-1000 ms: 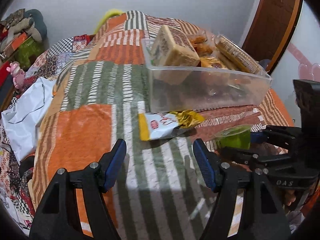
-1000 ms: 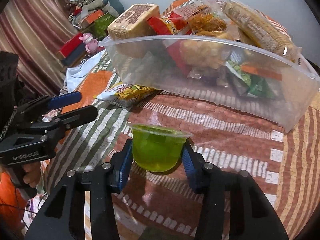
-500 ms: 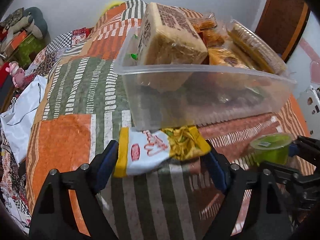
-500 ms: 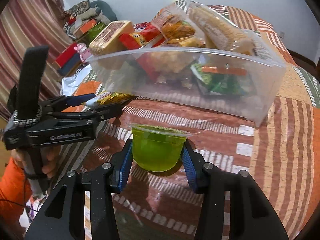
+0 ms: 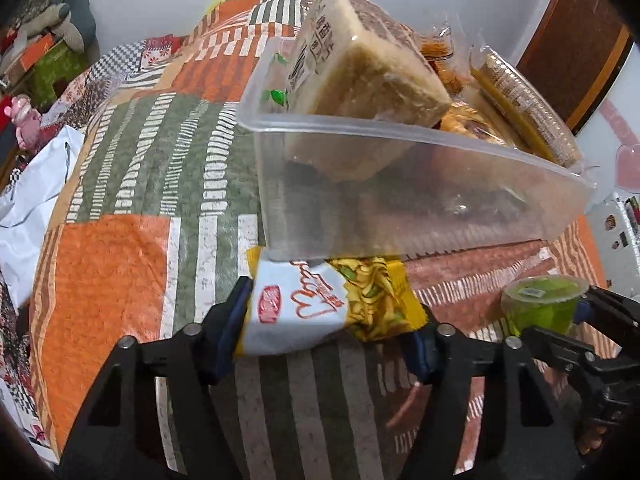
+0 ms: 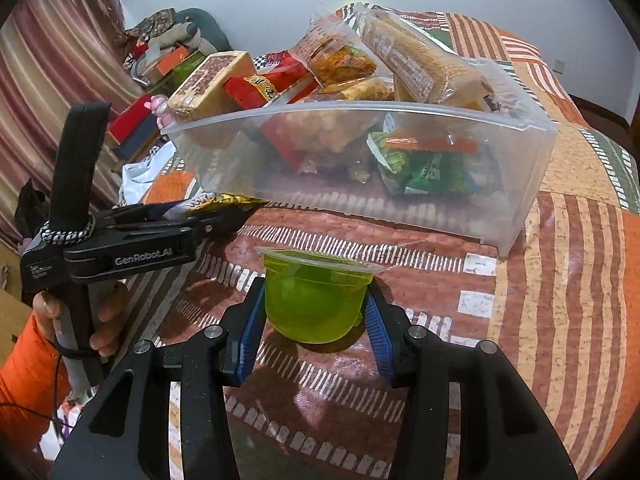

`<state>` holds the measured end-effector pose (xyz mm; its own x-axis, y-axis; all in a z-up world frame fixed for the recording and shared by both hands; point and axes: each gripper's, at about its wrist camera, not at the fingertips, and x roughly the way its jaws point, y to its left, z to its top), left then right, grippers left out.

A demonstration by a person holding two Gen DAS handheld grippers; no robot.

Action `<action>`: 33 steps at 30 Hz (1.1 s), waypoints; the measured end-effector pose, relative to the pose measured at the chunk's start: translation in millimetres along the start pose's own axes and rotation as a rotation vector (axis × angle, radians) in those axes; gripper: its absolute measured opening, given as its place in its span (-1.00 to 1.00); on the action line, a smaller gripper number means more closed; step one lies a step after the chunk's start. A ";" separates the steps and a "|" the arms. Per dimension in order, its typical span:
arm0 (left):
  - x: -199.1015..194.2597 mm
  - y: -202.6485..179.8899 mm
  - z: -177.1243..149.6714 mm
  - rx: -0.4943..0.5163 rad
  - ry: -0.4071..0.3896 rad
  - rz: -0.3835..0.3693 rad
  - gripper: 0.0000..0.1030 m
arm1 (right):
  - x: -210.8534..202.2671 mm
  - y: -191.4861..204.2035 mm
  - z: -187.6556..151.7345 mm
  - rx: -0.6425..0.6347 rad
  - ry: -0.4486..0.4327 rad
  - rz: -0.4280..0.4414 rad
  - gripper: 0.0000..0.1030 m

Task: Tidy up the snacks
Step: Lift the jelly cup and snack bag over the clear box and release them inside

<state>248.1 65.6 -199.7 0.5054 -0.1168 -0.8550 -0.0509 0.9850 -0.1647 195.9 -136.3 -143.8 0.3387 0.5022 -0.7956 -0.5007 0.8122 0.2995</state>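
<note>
A white and yellow snack packet [image 5: 304, 304] lies on the patchwork quilt [image 5: 120, 264] against the near wall of a clear plastic bin [image 5: 440, 208]. My left gripper [image 5: 328, 316] is closing around the packet, with a blue pad against each end. The bin [image 6: 520, 184] holds several snacks, among them a tan block [image 5: 360, 92], a red packet [image 6: 272, 84] and a green packet [image 6: 436, 172]. My right gripper [image 6: 316, 312] is shut on a green jelly cup [image 6: 316, 292], just above the quilt in front of the bin. The left wrist view shows the cup [image 5: 540, 304] at the right.
A white plastic bag [image 5: 24, 208] lies at the bed's left edge, with boxes and soft toys [image 6: 168, 52] piled beyond it. A brown door [image 5: 580, 40] stands at the far right. A hand in an orange sleeve [image 6: 24, 360] holds the left gripper.
My left gripper moved forward and down to the packet and closed its jaws on the packet's ends. The right gripper kept its grip on the jelly cup and shifted sideways along the bin.
</note>
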 end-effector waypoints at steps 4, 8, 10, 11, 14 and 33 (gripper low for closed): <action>-3.6 -4.2 -4.1 0.014 -0.001 -0.003 0.14 | -0.7 -0.3 -0.1 -0.001 0.001 0.002 -0.15; -12.1 -6.3 -13.0 0.032 -0.003 -0.009 0.05 | -2.9 0.1 -0.2 -0.008 -0.004 -0.007 -0.15; -15.4 -3.8 -14.5 0.039 -0.007 -0.012 0.04 | -3.6 -1.1 0.1 -0.002 -0.004 -0.003 -0.15; -18.7 -3.9 -16.9 0.045 -0.010 -0.015 0.04 | -3.8 -2.1 0.1 0.002 -0.004 0.000 -0.15; -28.8 -7.2 -25.4 0.056 -0.022 -0.014 0.03 | -5.2 -3.4 0.0 0.008 -0.007 -0.002 -0.15; -91.7 -33.1 -19.1 0.086 -0.166 -0.060 0.03 | -47.6 -1.1 16.2 -0.012 -0.126 -0.044 -0.16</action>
<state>187.0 41.3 -125.3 0.6404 -0.1605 -0.7510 0.0538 0.9849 -0.1647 193.2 -156.4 -97.7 0.4575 0.4997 -0.7355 -0.4925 0.8311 0.2582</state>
